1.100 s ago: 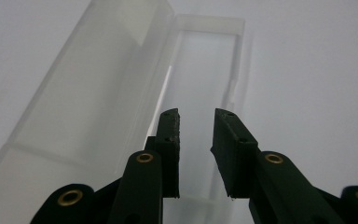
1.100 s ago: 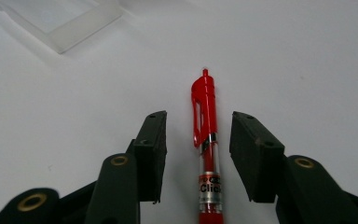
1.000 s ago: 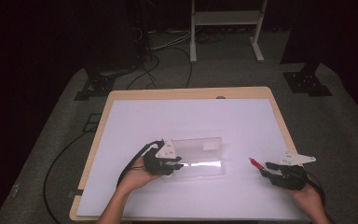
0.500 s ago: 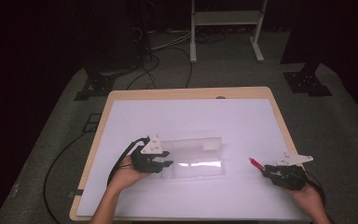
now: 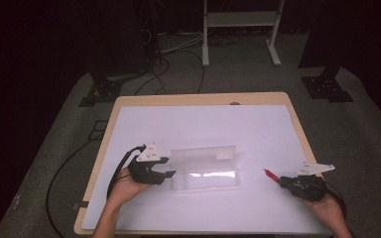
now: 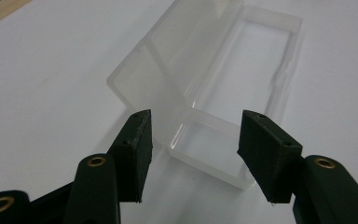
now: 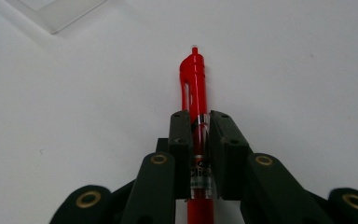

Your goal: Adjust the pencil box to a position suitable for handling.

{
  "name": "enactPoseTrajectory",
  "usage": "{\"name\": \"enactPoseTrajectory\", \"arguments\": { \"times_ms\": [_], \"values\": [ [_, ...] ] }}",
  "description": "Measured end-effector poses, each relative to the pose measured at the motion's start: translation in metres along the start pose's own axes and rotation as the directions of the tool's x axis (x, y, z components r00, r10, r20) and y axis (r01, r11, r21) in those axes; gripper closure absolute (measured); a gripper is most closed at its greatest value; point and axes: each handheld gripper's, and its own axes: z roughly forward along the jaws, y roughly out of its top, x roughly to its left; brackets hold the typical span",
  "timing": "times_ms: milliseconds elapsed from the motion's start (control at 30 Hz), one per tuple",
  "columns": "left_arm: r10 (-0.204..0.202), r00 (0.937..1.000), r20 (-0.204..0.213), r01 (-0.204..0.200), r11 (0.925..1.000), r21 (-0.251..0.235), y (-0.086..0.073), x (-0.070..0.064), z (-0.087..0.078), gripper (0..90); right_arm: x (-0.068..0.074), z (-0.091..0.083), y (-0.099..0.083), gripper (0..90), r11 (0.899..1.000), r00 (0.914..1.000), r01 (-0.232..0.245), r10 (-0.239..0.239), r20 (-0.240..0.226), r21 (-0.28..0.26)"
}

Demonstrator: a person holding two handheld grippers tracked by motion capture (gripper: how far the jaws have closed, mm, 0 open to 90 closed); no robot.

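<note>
Flanking the clear case point(image 5: 206, 167) — left gripper point(image 6: 193, 156), jaws spread.

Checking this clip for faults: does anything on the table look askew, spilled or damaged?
Nothing stands out. The clear plastic case lies open and empty on the table, the left gripper is open at its near end, and the right gripper is clamped squarely on the red pen.

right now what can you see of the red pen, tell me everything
The red pen is glossy translucent red plastic with a clip and a click end pointing away from the right gripper, whose jaws are shut on its barrel over a printed label. In the high view it sticks out toward the clear box, apart from it, over the white table.
</note>
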Motion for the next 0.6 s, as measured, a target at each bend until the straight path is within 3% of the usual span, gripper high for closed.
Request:
{"name": "enactPoseTrajectory", "arguments": {
  "times_ms": [300, 600],
  "values": [
    [-0.049, 0.9984, -0.026, 0.049, 0.9985, -0.026, -0.015, 0.006, -0.007, 38.6, 0.0, -0.001, 0.0, 78.6, 1.0, 0.9998, -0.019, 0.019, -0.007, -0.008],
    [-0.127, 0.9894, -0.071, 0.122, 0.9904, -0.064, -0.037, 0.014, -0.018, 32.4, 0.0, -0.006, 0.005, 78.7, 0.999, 0.9994, -0.026, 0.026, -0.021, -0.018]
  ]
}}
